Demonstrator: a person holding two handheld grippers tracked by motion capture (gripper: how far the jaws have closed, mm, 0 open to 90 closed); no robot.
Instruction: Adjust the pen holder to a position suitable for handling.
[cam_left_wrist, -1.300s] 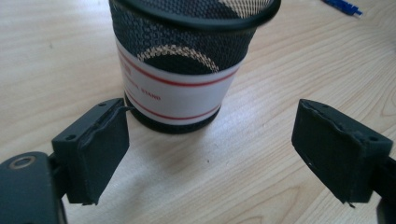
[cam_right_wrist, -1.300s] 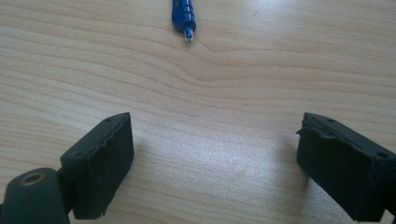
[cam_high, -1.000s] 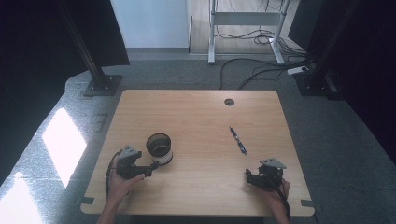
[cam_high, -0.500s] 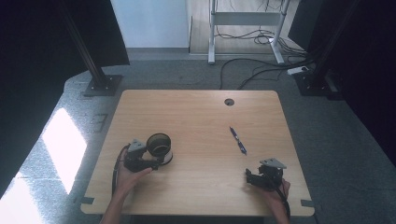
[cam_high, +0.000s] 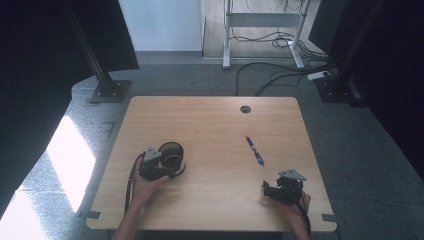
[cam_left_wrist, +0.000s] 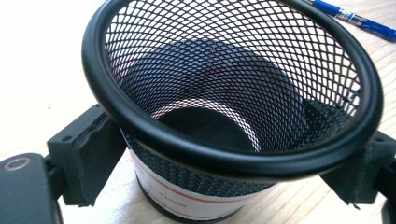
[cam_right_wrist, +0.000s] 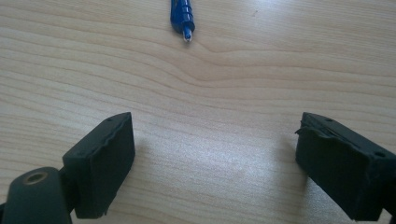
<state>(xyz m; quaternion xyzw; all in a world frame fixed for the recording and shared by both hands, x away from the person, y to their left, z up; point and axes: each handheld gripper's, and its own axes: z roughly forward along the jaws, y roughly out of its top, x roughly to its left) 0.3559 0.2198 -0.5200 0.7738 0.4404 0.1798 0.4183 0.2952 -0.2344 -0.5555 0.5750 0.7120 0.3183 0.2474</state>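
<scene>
- The round black wire-mesh pen cup with a white label band near its base (cam_left_wrist: 233, 107) stands upright on the pale wooden surface (cam_high: 215, 125), toward its front-left part.
- The left gripper (cam_high: 159, 167) has its fingers (cam_left_wrist: 88, 154) set one on each side of the cup, just under the rim; they look to be touching or nearly touching the mesh, so I judge the grasp as closing but not yet firm.
- To do this step well, squeeze evenly across the widest part of the wall (mesh gives a little), keep the cup vertical, and hold below the thick rim so it cannot slip down.
- The blue ballpoint pen with a clear section (cam_high: 255, 150) lies flat, well apart from the cup, right of centre.
- The right gripper (cam_high: 280, 190) rests near the front-right edge, fingers (cam_right_wrist: 102, 158) spread wide with nothing between them, pointed at the pen's tip (cam_right_wrist: 187, 33).
- The left gripper view shows the empty inside of the cup and the finger contact; the high view gives the layout (cup, pen and both hands at once). The right gripper view shows how squarely the pen lines up ahead.
</scene>
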